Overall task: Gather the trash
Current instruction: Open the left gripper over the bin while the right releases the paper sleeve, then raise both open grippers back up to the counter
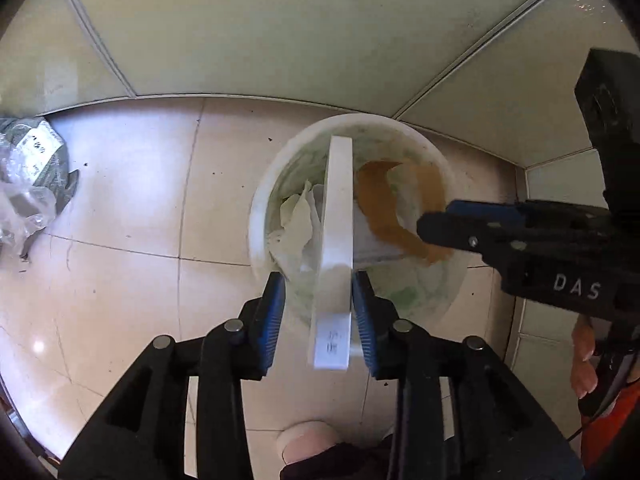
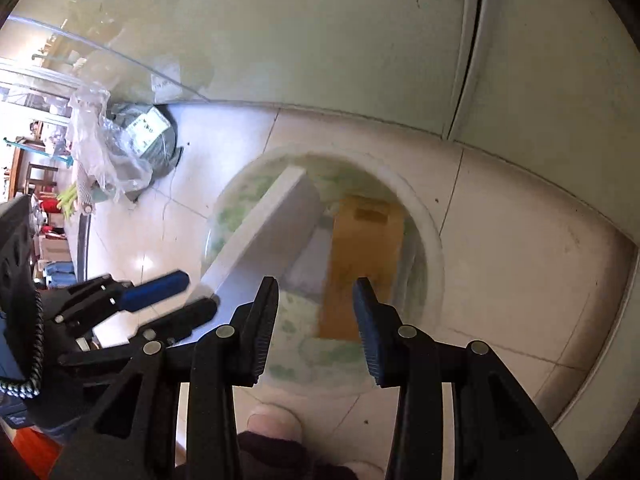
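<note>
Crowding the bin (image 1: 260, 216), white box (image 1: 338, 216) sits between parted left claw (image 1: 319, 320); right claw (image 2: 316, 328) released.

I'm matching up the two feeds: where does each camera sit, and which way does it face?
Left wrist: on the left claw, looking steeply down into the white bin; a white box stands between its own fingers; right claw enters from the right.
Right wrist: on the right claw, looking down into the same bin; a brown box beyond its fingers; left claw at the left.
Shared: bin, white box, brown box, tiled floor.
</note>
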A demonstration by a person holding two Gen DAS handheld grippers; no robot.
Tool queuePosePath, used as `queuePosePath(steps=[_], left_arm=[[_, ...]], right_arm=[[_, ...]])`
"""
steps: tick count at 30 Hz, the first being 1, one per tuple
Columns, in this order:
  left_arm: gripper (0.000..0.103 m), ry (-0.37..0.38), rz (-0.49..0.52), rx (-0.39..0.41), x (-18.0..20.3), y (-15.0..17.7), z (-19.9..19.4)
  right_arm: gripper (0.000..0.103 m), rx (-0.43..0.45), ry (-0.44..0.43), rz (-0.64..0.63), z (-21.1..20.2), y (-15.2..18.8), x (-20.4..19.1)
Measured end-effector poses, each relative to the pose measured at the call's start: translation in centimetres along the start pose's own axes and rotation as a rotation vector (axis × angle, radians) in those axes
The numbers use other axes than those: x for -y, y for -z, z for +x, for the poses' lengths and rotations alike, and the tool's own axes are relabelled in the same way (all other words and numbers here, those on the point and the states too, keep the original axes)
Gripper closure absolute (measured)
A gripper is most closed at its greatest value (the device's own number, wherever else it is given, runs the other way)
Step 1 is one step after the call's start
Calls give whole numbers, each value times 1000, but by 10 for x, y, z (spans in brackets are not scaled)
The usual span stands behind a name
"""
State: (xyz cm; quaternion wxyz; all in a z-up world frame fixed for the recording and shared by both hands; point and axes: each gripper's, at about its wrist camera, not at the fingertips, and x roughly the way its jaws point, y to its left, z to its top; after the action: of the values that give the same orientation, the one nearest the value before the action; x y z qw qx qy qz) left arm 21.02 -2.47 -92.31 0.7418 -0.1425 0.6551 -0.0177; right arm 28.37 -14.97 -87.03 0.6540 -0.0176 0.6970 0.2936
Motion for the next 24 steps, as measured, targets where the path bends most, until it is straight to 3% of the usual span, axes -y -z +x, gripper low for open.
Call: queuePosePath(steps=[4,10,17,24], left_arm=[[70,-10,-12,8,1,4,-23],[70,-41,-23,13,20,7,-99],[70,-15,-23,44,64,5,-243],[70,-3,-11,141,101,-11,-419]], right_arm=[[67,3,-4,24,-20,14,-5],[67,15,43,38,-79,31,-36],[67,95,31,39,-226,46,-94],[67,218,41,36,-400,48,-151]])
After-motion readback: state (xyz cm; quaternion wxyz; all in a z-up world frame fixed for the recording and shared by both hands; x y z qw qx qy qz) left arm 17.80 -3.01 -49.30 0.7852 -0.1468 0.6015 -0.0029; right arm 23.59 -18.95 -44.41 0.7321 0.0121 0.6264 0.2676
